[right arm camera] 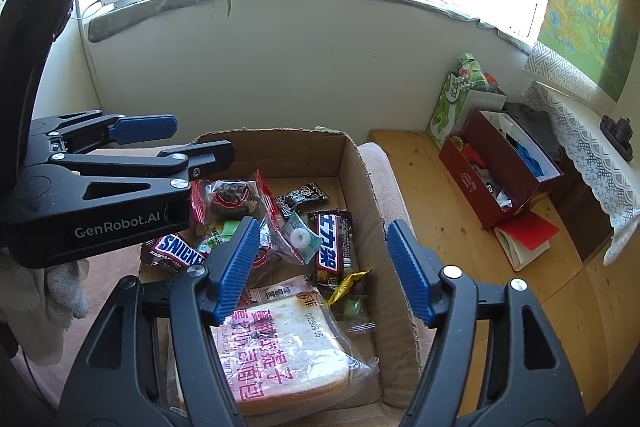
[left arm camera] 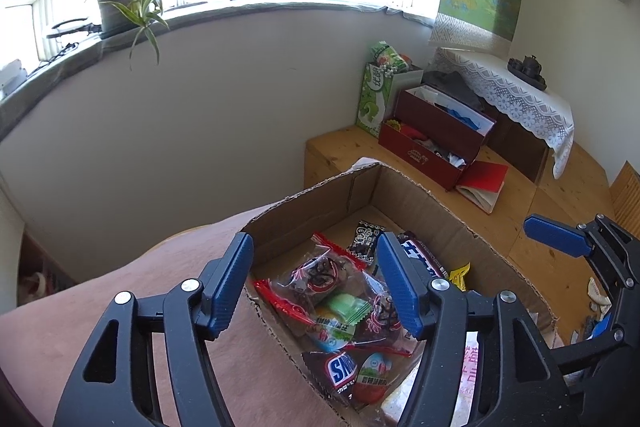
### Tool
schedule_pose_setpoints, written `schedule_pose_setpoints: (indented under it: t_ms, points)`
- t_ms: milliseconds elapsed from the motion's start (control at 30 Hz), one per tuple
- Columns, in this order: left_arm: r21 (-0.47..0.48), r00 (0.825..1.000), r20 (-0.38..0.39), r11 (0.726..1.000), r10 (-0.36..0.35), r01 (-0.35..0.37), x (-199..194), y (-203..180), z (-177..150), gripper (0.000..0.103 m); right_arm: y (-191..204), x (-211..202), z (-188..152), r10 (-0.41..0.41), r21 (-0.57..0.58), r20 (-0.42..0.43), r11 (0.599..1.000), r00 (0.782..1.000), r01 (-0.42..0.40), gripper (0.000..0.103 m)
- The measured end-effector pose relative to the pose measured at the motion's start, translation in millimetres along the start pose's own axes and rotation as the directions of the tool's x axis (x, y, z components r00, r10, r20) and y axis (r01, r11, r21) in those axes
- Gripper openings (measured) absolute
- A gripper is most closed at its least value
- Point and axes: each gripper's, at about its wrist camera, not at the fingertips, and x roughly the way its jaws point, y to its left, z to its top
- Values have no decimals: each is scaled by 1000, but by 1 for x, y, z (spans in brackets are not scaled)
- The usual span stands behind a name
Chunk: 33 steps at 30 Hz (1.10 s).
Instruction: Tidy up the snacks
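Cardboard box (right arm camera: 360, 179) — two Snickers bars (right arm camera: 176, 253), one bread pack (right arm camera: 280, 347).

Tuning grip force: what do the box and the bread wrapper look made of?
Box: brown corrugated cardboard, matte, by its ragged torn rim. Bread wrapper: thin clear plastic film, glossy, probably; it wrinkles, glints, and the slice shows through.

The cardboard box (right arm camera: 362, 187) sat on the cushion (left arm camera: 120, 307). In the box, the bread pack (right arm camera: 280, 347) lay at the near edge, the Snickers bar (right arm camera: 176, 253) at the left wall, and the wafer bar (right arm camera: 332, 247) apparently near the right wall.
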Motion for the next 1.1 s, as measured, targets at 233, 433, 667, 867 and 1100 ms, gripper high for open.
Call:
schedule_pose_setpoints:
  t_ms: [233,433,667,867,1100]
  points:
    - [1,1000,6,1000,24,-24,-9,2,-3,72,2,-11,-1,-22,11,20,1000,1000,21,89]
    - [-40,999,24,999,29,-28,-23,10,-10,72,3,-24,-4,-26,19,38,1000,999,25,89]
    - [-47,997,63,998,47,-44,-50,10,-23,72,10,-40,-7,-28,31,58,999,998,26,89]
    - [-35,991,107,996,84,-81,-76,9,-35,79,13,-55,-12,-36,48,73,998,997,33,89]
    - [-55,985,136,993,108,-101,-101,10,-49,80,18,-70,-18,-51,75,84,996,995,45,89]
